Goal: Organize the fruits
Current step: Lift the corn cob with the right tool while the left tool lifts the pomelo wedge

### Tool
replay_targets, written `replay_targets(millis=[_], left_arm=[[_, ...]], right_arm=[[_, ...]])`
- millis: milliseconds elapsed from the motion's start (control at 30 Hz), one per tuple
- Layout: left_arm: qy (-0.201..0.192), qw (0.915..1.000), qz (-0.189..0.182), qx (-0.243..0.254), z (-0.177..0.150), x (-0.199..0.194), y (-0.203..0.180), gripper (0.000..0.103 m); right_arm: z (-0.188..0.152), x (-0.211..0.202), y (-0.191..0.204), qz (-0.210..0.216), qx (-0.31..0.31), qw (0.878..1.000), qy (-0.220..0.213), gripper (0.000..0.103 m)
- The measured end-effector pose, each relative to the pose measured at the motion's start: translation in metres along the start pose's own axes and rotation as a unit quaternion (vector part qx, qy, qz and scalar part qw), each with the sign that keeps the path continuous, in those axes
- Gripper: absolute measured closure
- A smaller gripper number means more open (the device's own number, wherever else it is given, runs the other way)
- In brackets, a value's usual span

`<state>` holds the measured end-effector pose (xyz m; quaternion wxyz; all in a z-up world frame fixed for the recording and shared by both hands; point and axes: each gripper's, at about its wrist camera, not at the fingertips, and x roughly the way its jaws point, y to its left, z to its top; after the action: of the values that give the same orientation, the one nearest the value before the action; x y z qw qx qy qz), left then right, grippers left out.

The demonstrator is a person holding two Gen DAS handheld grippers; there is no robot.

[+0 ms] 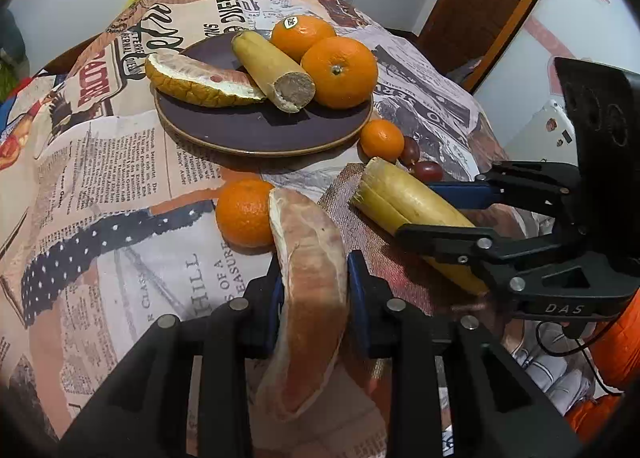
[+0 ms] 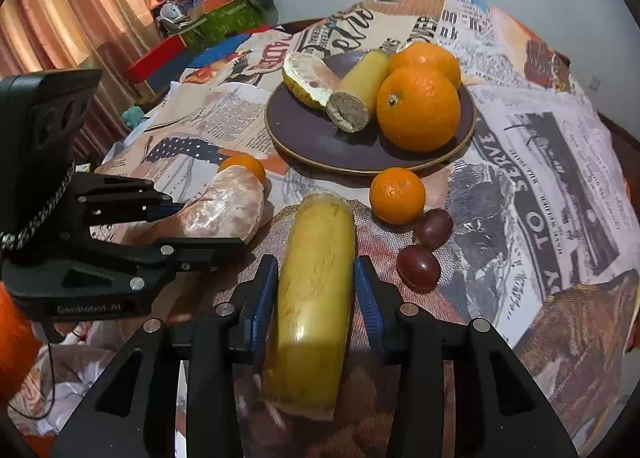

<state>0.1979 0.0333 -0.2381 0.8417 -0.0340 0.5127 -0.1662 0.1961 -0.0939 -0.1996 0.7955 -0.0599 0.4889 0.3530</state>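
Plate (image 2: 320, 153) ahead already holds four fruits; left gripper (image 1: 314, 290) pinches a pomelo wedge (image 1: 312, 290), right gripper (image 2: 316, 298) a banana piece (image 2: 312, 298); tangerines (image 2: 397, 195), grapes (image 2: 418, 268) remain nearer.

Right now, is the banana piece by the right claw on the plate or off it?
Off. The banana piece lies between the right claw pads on the woven mat, short of the plate, which holds another banana piece.
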Motion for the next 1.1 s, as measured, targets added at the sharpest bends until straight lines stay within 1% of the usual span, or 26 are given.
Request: replay_targets(millis=[133, 333, 367, 400, 433, 633, 833, 1100], left_arm=[[-0.008, 0.9999, -0.003, -0.012, 0.000, 0.000, 0.003, 0.074], [-0.027, 0.9995, 0.017, -0.006, -0.003, -0.010, -0.001, 0.077], [-0.033, 0.9993, 0.017, -0.008, -0.003, -0.014, -0.001, 0.078], [-0.039, 0.9990, 0.018, -0.010, -0.003, -0.019, -0.001, 0.082], [-0.045, 0.9987, 0.020, -0.013, -0.002, -0.023, -0.001, 0.082], [-0.085, 0.9958, 0.024, -0.020, 0.003, -0.052, -0.002, 0.083], [-0.126, 0.9915, 0.028, -0.019, 0.010, -0.082, -0.008, 0.084], [-0.174, 0.9838, 0.035, -0.026, 0.031, -0.107, -0.003, 0.084]], right_arm=[[0.005, 0.008, -0.005, 0.012, 0.011, 1.000, 0.007, 0.065], [0.007, 0.004, 0.000, -0.004, 0.000, 1.000, -0.007, 0.067], [0.006, 0.002, 0.000, -0.008, 0.001, 1.000, -0.012, 0.067], [0.006, -0.001, 0.000, -0.008, 0.001, 1.000, -0.017, 0.067], [0.006, -0.007, 0.000, -0.007, 0.003, 1.000, -0.025, 0.068], [0.012, -0.037, -0.002, -0.008, 0.009, 0.997, -0.072, 0.069], [0.022, -0.061, 0.005, -0.016, -0.002, 0.993, -0.113, 0.069], [0.043, -0.073, 0.006, -0.024, -0.006, 0.989, -0.144, 0.069]])
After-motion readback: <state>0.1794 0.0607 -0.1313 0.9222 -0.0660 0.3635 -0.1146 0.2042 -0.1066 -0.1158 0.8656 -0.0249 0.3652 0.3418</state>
